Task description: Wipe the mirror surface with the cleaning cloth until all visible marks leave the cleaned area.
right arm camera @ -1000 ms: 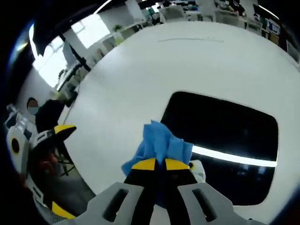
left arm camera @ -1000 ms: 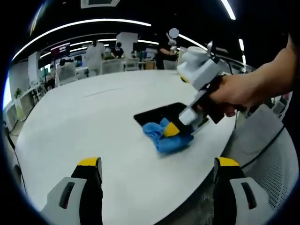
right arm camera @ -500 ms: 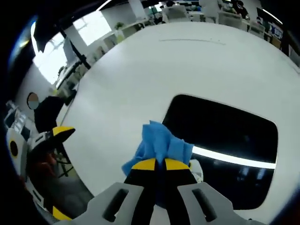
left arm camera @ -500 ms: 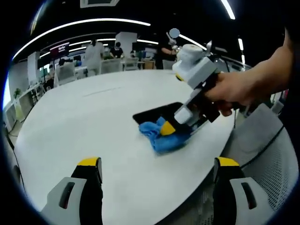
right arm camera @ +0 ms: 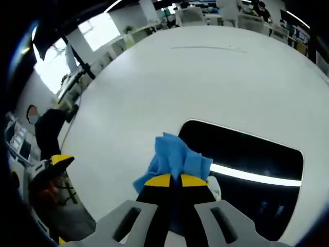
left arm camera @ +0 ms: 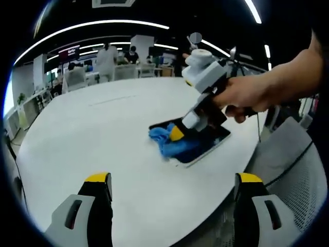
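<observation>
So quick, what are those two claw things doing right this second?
Left gripper: open, holding nothing, above the white table.
Right gripper: shut on the blue cloth, at the mirror.

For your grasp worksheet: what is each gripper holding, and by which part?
Right gripper pinches the bunched blue cloth near its edge; left gripper holds nothing.

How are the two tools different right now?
The right tool is shut on the blue cloth, pressing it onto the mirror; the left tool is open, holding nothing. The right works at the mirror; the left hangs back above the white table. Both have yellow tips.
</observation>
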`<act>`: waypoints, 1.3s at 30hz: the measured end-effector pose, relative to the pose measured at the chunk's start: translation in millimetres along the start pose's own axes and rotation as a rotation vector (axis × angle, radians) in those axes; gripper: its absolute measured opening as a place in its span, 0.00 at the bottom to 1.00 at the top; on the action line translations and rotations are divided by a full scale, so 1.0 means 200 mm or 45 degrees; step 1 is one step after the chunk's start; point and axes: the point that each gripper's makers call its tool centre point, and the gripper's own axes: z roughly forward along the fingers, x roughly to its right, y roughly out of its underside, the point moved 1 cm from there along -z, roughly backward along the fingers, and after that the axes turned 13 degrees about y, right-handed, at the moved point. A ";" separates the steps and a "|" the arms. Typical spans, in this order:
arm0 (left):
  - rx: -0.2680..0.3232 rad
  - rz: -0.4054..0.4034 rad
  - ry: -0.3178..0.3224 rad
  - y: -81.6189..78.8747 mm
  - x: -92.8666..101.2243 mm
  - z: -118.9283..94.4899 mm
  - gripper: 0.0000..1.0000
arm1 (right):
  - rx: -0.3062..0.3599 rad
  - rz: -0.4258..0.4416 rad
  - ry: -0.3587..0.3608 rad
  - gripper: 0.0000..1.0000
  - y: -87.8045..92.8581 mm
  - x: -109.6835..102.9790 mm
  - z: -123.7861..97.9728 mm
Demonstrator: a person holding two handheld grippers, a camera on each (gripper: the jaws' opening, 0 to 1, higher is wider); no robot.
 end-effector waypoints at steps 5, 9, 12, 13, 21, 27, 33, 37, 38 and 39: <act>-0.007 0.004 0.003 0.00 0.00 0.00 0.99 | 0.012 -0.028 0.015 0.00 -0.05 0.02 0.03; -0.012 0.004 0.003 0.01 0.00 0.00 0.99 | 0.011 -0.019 0.009 0.00 -0.10 0.05 0.05; -0.015 0.008 0.004 0.01 0.00 0.00 0.99 | 0.015 -0.043 0.003 0.00 -0.12 0.05 0.07; -0.015 0.005 0.003 0.01 0.00 0.00 0.99 | 0.014 -0.047 0.002 0.00 -0.13 0.05 0.07; -0.016 0.006 -0.004 0.01 0.00 0.00 0.99 | 0.013 -0.076 0.007 0.00 -0.20 0.08 0.11; -0.020 0.008 -0.007 0.01 0.00 0.00 0.99 | 0.012 -0.074 -0.010 0.00 -0.26 0.11 0.14; -0.020 0.009 -0.010 0.01 -0.01 0.00 0.99 | -0.027 -0.079 -0.039 0.00 -0.29 0.11 0.16; -0.015 0.012 -0.014 0.00 -0.01 -0.01 0.99 | -0.068 0.028 -0.058 0.00 -0.30 0.12 0.15; -0.015 0.012 -0.013 0.00 -0.01 0.00 0.99 | -0.074 0.034 -0.048 0.00 -0.29 0.12 0.15; -0.015 0.014 -0.012 0.00 -0.01 0.00 0.99 | -0.071 0.035 -0.042 0.00 -0.29 0.11 0.14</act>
